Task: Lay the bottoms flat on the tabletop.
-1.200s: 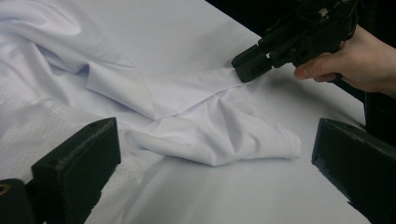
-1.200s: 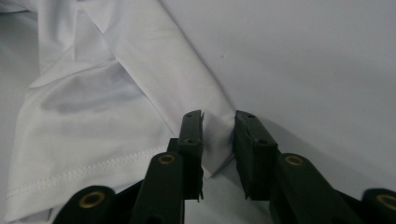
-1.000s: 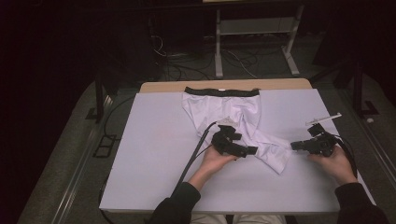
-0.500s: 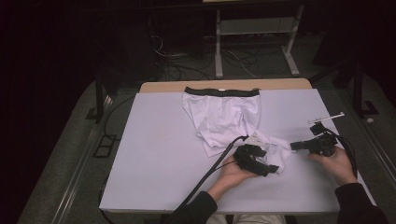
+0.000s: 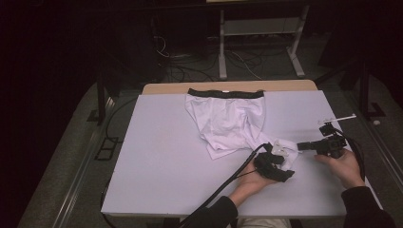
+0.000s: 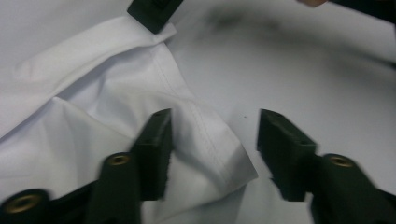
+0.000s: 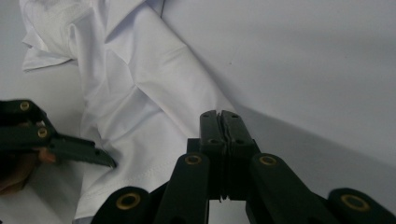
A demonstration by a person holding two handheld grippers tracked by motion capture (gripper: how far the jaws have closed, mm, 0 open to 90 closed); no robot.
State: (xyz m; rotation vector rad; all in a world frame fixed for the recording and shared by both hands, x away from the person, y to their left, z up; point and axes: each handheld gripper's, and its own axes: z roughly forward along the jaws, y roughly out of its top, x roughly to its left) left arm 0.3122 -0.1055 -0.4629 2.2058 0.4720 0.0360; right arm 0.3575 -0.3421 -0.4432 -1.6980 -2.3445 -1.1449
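Note:
White briefs (image 5: 228, 118) with a black waistband (image 5: 225, 92) lie flat on the pale table (image 5: 161, 156), and one leg stretches toward the right. My right gripper (image 5: 300, 146) (image 7: 219, 122) is shut on that leg's hem, whose edge runs right up to its tip. It also appears as a black tip on the hem (image 6: 152, 11) in the left gripper view. My left gripper (image 5: 278, 156) (image 6: 212, 135) sits low over the hem's near corner (image 6: 224, 168). Its jaws have just been closing and stand part-way apart astride the corner, not pinching it.
The table's wooden back edge (image 5: 161, 88) runs behind the waistband. On the dark floor beyond it are a metal stand (image 5: 256, 28) and loose cables (image 5: 190, 66). The left gripper's cable (image 5: 223, 187) trails off the table's near edge.
My left hand moved right and nearer, from the middle of the briefs to the leg hem beside the right gripper, with its jaws narrowing. The leg cloth has bunched up. The right hand stayed put.

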